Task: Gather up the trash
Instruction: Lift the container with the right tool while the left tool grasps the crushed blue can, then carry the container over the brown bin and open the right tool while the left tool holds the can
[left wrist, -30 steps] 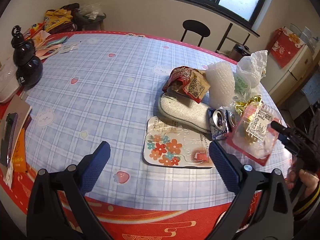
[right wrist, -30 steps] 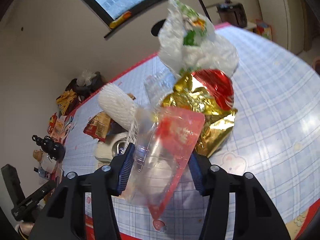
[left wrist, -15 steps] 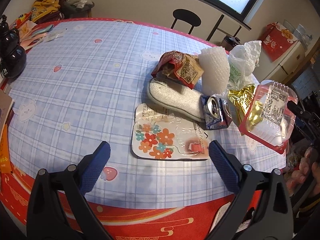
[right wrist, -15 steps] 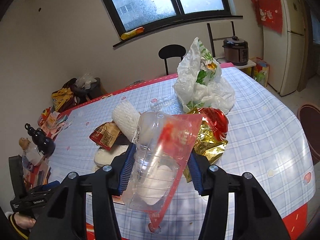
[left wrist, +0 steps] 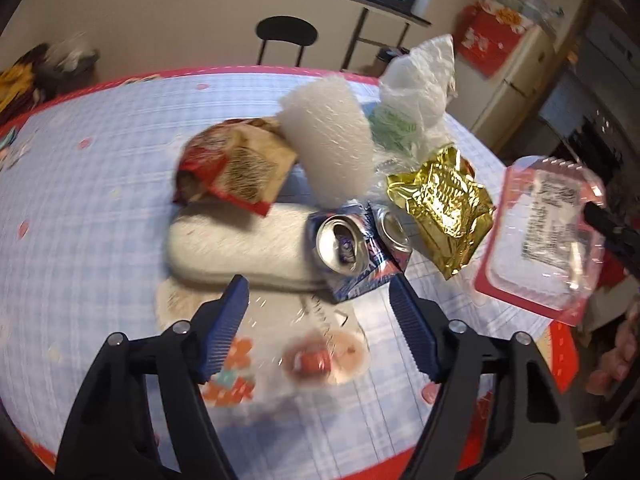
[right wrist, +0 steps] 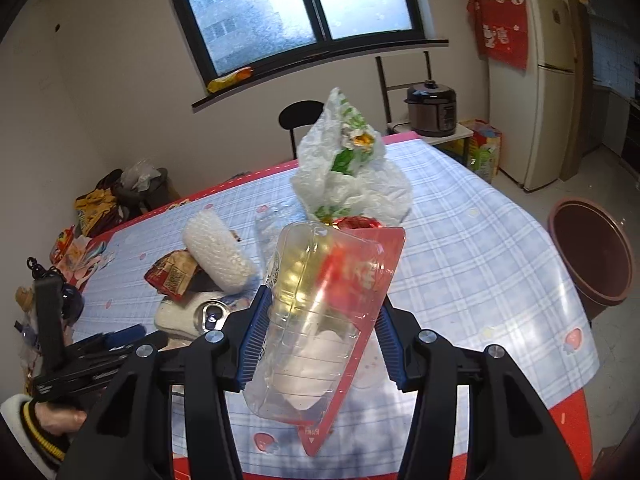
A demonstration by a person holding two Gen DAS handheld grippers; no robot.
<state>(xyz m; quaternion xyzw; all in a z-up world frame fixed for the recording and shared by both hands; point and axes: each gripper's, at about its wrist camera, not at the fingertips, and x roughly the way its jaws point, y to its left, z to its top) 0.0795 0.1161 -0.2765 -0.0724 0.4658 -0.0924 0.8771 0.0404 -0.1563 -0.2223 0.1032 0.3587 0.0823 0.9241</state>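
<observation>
My right gripper [right wrist: 322,336] is shut on a clear plastic tray [right wrist: 320,300] with a red backing and holds it above the table; the tray [left wrist: 540,236] also hangs at the right of the left wrist view. My left gripper [left wrist: 320,312] is low over the trash pile with its jaws closing. A flowered blister card [left wrist: 280,344] lies flat under them, and the pads touch nothing. Just beyond the fingertips sits a crushed blue can [left wrist: 344,244] against a white padded piece [left wrist: 240,248]. Behind are a red snack wrapper [left wrist: 236,168], a white foam sleeve [left wrist: 328,140], a gold foil wrapper [left wrist: 444,200] and a white plastic bag [left wrist: 420,92].
The checked tablecloth [right wrist: 480,240] has a red edge. A brown bin [right wrist: 592,256] stands on the floor to the table's right. A black chair [right wrist: 300,116], a rice cooker [right wrist: 432,108] and a fridge [right wrist: 552,80] stand beyond. Clutter lies at the table's far left [right wrist: 72,248].
My left gripper has moved forward and down to the crushed can, and its jaws have narrowed. My right gripper has risen with the clear tray in it.
</observation>
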